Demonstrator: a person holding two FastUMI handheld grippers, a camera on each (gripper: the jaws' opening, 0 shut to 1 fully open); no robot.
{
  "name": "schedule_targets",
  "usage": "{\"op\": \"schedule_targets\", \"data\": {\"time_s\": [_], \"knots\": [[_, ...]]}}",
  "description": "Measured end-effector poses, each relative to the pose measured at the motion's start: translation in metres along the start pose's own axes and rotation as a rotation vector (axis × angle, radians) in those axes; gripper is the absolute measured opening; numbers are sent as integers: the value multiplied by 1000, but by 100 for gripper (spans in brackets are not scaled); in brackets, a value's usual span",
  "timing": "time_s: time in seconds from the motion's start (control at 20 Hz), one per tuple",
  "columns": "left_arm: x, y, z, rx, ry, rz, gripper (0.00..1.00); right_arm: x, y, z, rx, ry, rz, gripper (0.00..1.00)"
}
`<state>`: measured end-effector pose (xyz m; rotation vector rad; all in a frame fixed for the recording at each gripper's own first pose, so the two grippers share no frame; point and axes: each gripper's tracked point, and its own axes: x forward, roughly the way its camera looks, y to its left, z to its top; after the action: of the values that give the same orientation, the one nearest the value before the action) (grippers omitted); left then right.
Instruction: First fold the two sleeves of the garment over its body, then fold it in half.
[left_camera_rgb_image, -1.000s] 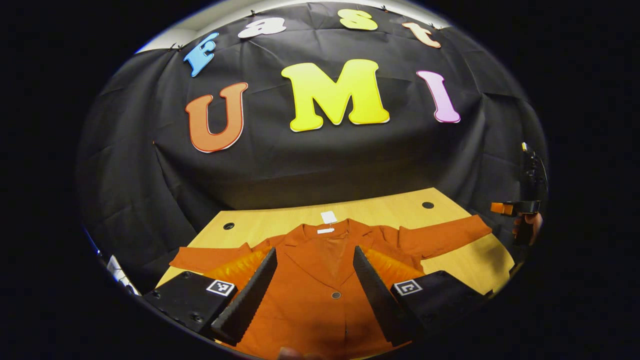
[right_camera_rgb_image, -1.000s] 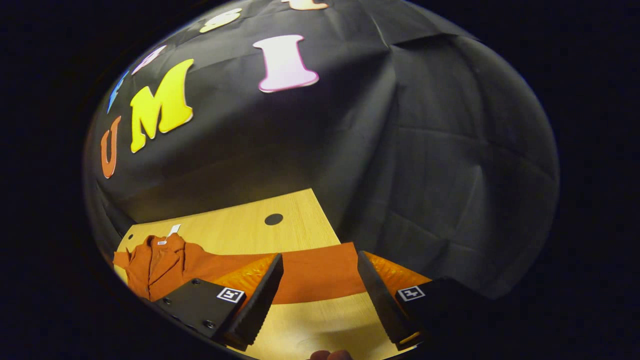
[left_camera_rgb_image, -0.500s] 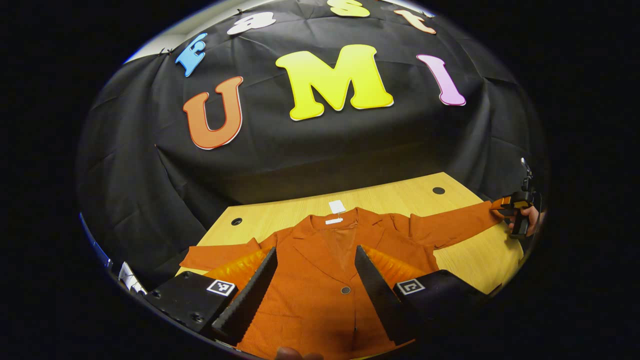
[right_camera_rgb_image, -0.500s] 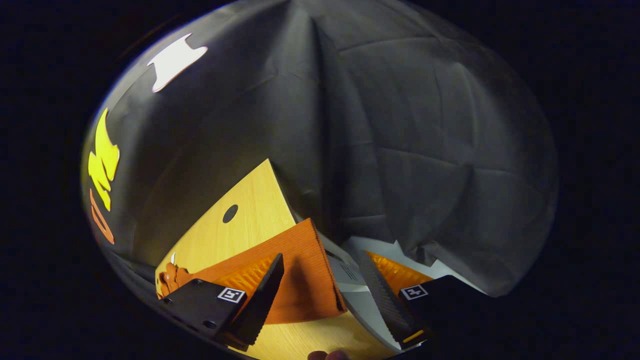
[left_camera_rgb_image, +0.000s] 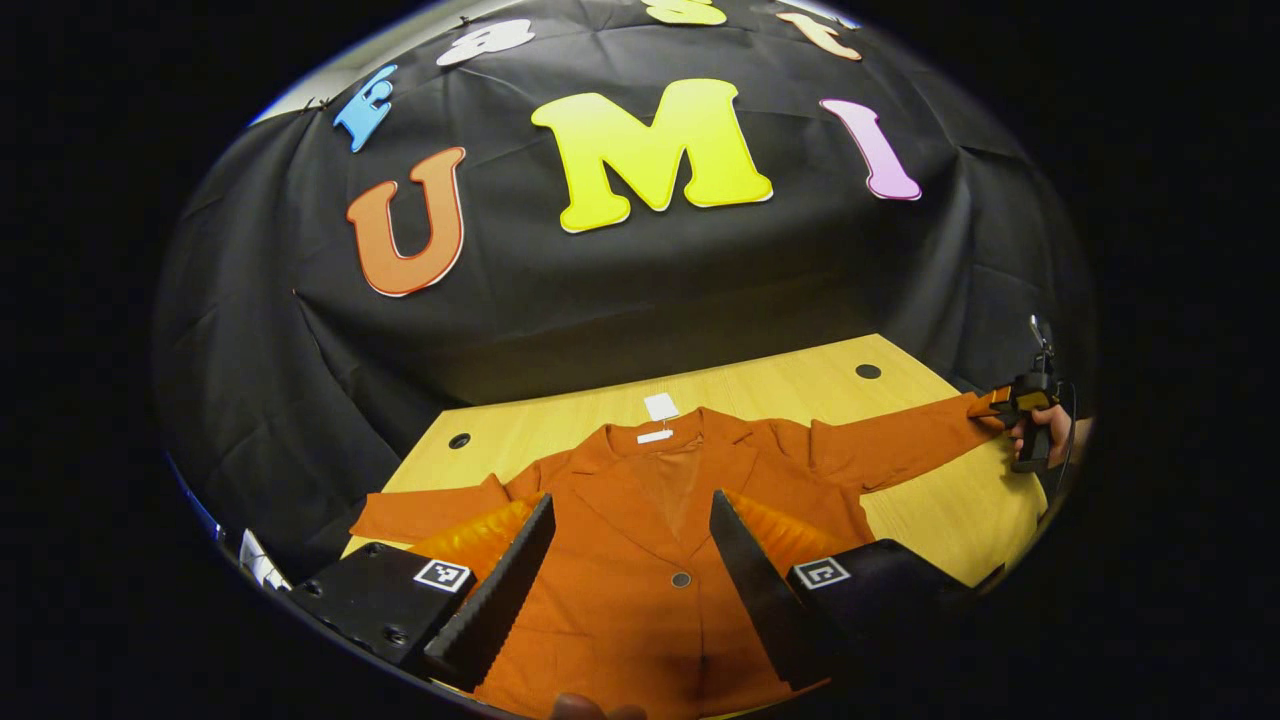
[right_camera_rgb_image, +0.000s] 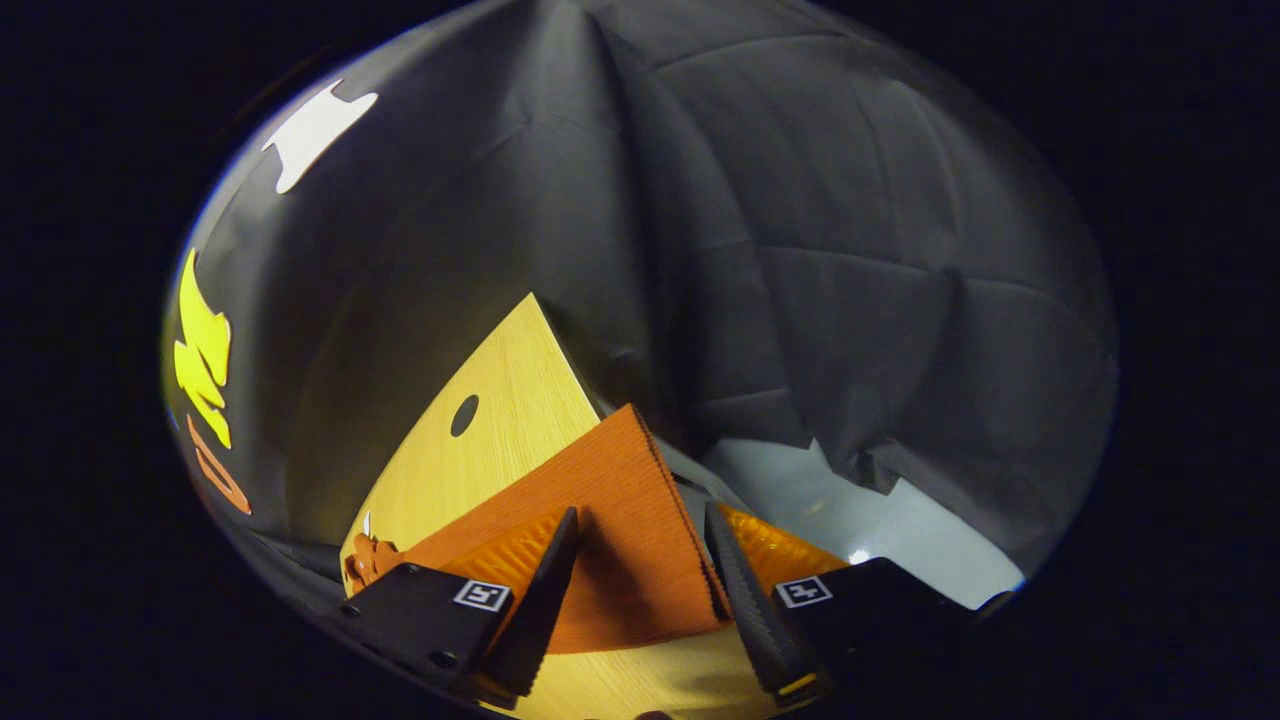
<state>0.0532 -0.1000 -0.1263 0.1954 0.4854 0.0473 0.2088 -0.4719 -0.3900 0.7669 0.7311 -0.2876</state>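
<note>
I count 1 garment (left_camera_rgb_image: 640, 560), 2 sleeves, 1 table (left_camera_rgb_image: 780, 385) and 2 grippers. The garment is a rust-orange jacket with a ribbed, corduroy-like weave, lying flat and front-up on the light wooden table. Its collar (left_camera_rgb_image: 660, 445) points toward the far edge of the table and the black wall cloth, and its hem comes toward me, so the body's long axis runs from far to near. The 2 sleeves stretch out to either side, making a second long line across the table. I see 1 dark button (left_camera_rgb_image: 680, 579) on the front, 1 white tag (left_camera_rgb_image: 660, 406) lying on the table just beyond the collar, and 2 round dark holes in the tabletop near the far corners.

In the left gripper view, my left gripper (left_camera_rgb_image: 630, 575) hangs over the jacket's front with its jaws wide apart, holding nothing. The left sleeve (left_camera_rgb_image: 425, 510) lies flat on the wood.

Far off at the right edge of that view, a hand (left_camera_rgb_image: 1045, 430) holds the right gripper at the cuff of the right sleeve (left_camera_rgb_image: 900, 445). In the right gripper view, the right gripper (right_camera_rgb_image: 640, 590) has its jaws at a narrower gap, with the cuff end between them; I cannot tell whether both fingers press the cloth. That cuff (right_camera_rgb_image: 640, 520) lies near the table's side edge.
</note>
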Motion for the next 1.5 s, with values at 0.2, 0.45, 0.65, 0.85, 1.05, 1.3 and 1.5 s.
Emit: {"op": "schedule_targets", "data": {"time_s": [0.2, 0.45, 0.65, 0.85, 1.05, 1.3, 1.5], "knots": [[-4, 8, -2, -14, -4, 13, 100, -15, -8, 9, -100, -25, -89, 43], [-9, 18, -10, -46, -2, 24, 100, -29, 6, 13, -110, -17, -111, 4], [-12, 33, -11, -74, -26, 32, 100, -57, 47, 17, -128, -38, -49, 4], [-16, 56, -16, -123, -62, 31, 100, -97, 124, 27, -224, -116, 16, 4], [-20, 91, -22, -162, -100, 14, 100, -151, 227, 24, -299, -188, 92, 4], [-28, 163, -26, -237, -168, 69, 100, -207, 367, -33, -387, -231, 194, 4], [-35, 220, -45, -296, -179, 103, 100, -219, 467, -107, -535, -209, 258, 4]]}}
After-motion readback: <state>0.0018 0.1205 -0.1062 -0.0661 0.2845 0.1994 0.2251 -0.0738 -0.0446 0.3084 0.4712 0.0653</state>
